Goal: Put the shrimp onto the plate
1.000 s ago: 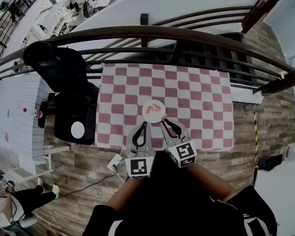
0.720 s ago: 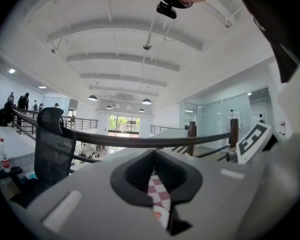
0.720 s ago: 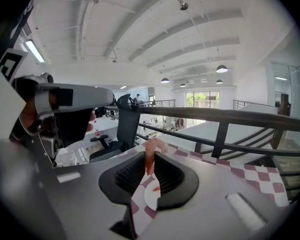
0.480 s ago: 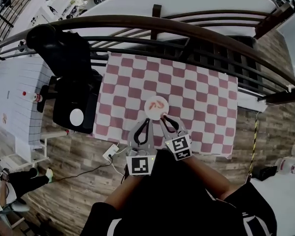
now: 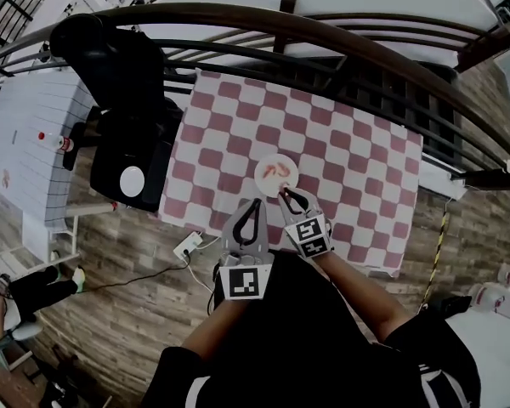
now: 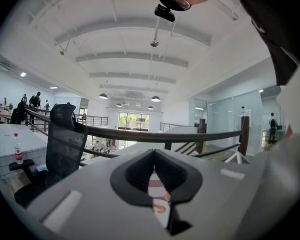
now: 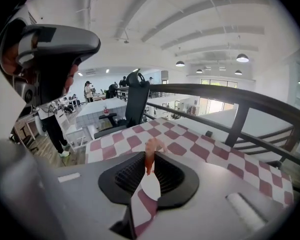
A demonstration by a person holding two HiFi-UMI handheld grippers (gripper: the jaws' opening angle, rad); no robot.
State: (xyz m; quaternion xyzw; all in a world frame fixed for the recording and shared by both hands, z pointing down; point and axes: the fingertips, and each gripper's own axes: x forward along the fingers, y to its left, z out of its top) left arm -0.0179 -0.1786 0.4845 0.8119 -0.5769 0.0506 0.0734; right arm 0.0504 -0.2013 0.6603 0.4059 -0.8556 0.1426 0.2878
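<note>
In the head view, a checked cloth (image 5: 348,155) is spread over the tabletop, and a small white plate (image 5: 278,157) is set on it with orange pieces (image 5: 275,171) already lying in it. The right claw (image 5: 282,192) is seen at the plate's near rim and the left claw (image 5: 257,202) just beside it, over the cloth. Nothing pinched can be made out at this size.

In the left gripper view, the left claw (image 6: 152,154) is closed on nothing. Only the cloth is glimpsed through the slit behind its tips.

In the right gripper view, the right claw (image 7: 149,158) is clamped on a shrimp (image 7: 150,149), whose curled end stands above the tips. The plate (image 7: 151,188) is glimpsed below the jaws.

The shrimp is judged light, soft and probably slick. It is best taken across the thick middle with gentle pressure, since a thin end could slip free.
</note>
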